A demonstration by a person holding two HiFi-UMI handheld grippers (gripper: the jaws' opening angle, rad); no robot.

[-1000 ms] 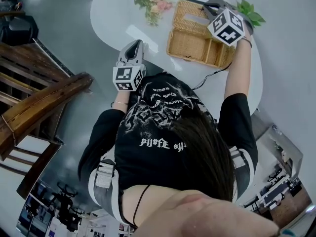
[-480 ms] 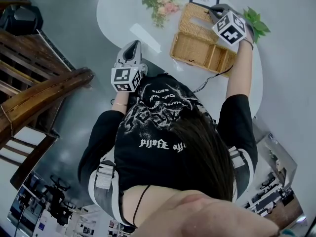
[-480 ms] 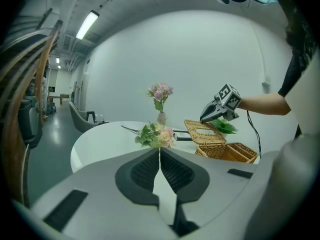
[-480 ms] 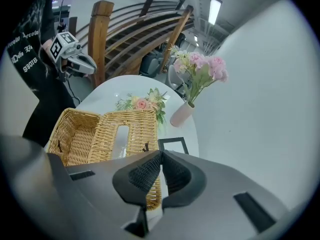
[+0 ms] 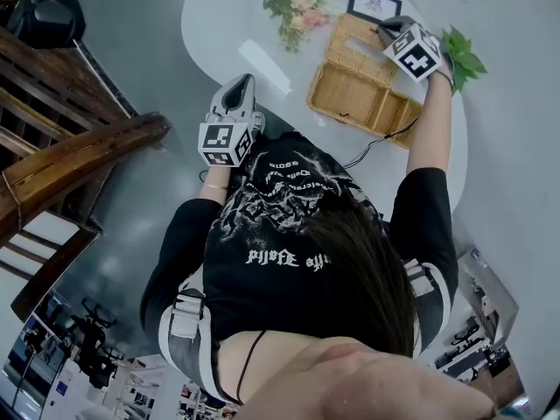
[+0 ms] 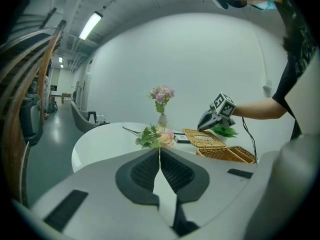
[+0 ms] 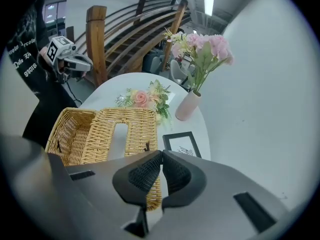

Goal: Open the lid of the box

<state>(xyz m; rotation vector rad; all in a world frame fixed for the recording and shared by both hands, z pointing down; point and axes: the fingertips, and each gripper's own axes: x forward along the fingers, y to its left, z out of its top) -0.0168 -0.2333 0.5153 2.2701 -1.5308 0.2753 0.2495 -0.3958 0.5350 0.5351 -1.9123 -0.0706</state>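
Observation:
The wicker box stands on the white table with its lid swung back and lying flat behind it. My right gripper is at the lid's far edge. In the right gripper view its jaws are closed right on that rim of the lid, beside the empty box. My left gripper hovers at the table's near edge, shut and empty, pointing towards the lid.
A flower bunch lies left of the lid, and a small framed picture stands behind it. A pink vase with flowers and a green plant are close by. A cable trails off the table. Wooden stairs rise at the left.
The head view has drifted, so the table sits a little further right. The right gripper stays at the lid's edge and the lid stays open. The left gripper has barely moved.

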